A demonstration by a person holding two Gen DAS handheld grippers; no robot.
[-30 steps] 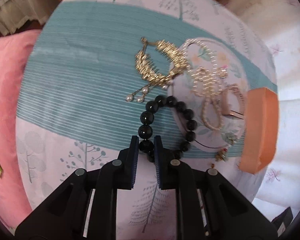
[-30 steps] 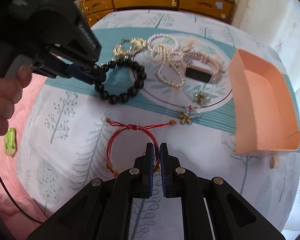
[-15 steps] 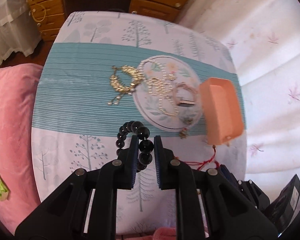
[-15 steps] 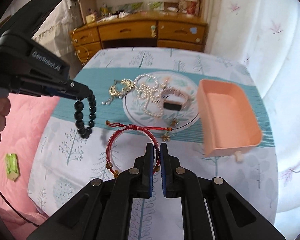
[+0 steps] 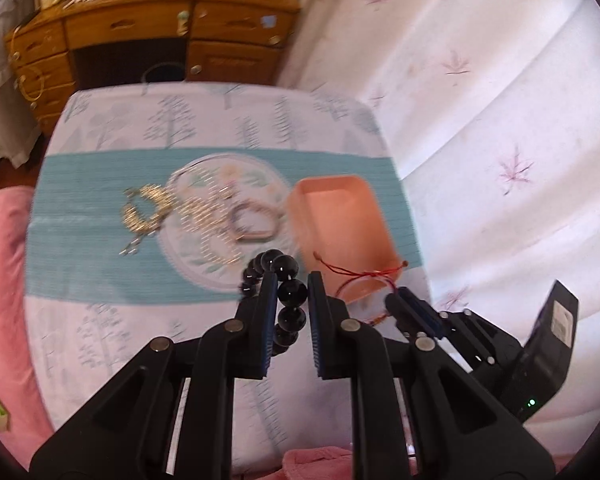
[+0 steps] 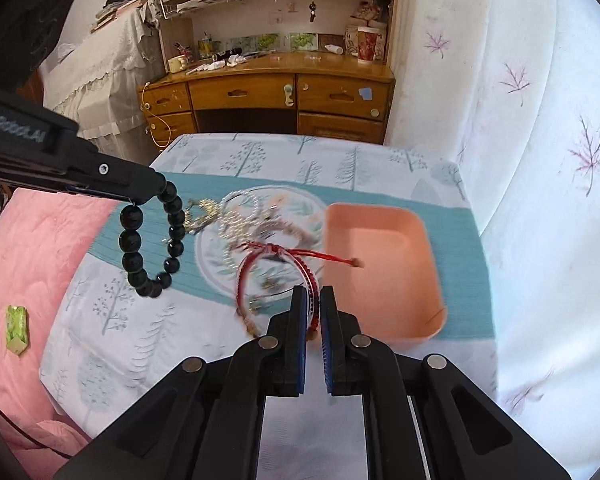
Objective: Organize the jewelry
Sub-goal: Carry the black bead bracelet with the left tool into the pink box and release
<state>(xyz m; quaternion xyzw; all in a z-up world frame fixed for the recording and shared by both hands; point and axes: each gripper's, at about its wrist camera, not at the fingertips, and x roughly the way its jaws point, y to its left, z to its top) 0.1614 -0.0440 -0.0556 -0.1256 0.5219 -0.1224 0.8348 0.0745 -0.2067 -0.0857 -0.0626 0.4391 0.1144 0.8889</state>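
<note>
My left gripper (image 5: 293,285) is shut on a black bead bracelet (image 5: 290,295), held high above the table; the bracelet (image 6: 152,242) hangs from it (image 6: 146,196) in the right wrist view. My right gripper (image 6: 313,298) is shut on a red string bracelet (image 6: 274,270), lifted off the cloth beside the orange tray (image 6: 380,272). That gripper (image 5: 414,310) and the red bracelet (image 5: 360,280) also show in the left wrist view, near the tray (image 5: 340,232). A gold bracelet (image 5: 146,212), pearl strands (image 5: 212,220) and a pink watch (image 5: 256,222) lie on the round patterned plate (image 5: 204,268).
The tablecloth (image 6: 260,156) has tree prints and a teal band. A pink quilt (image 6: 28,248) with a green packet (image 6: 17,329) lies to the left. A wooden desk (image 6: 268,92) stands behind. White bedding (image 6: 540,200) rises on the right.
Both grippers have risen well above the table. The right gripper has lifted the red string bracelet off the cloth. The left gripper has carried the black bracelet toward the tray.
</note>
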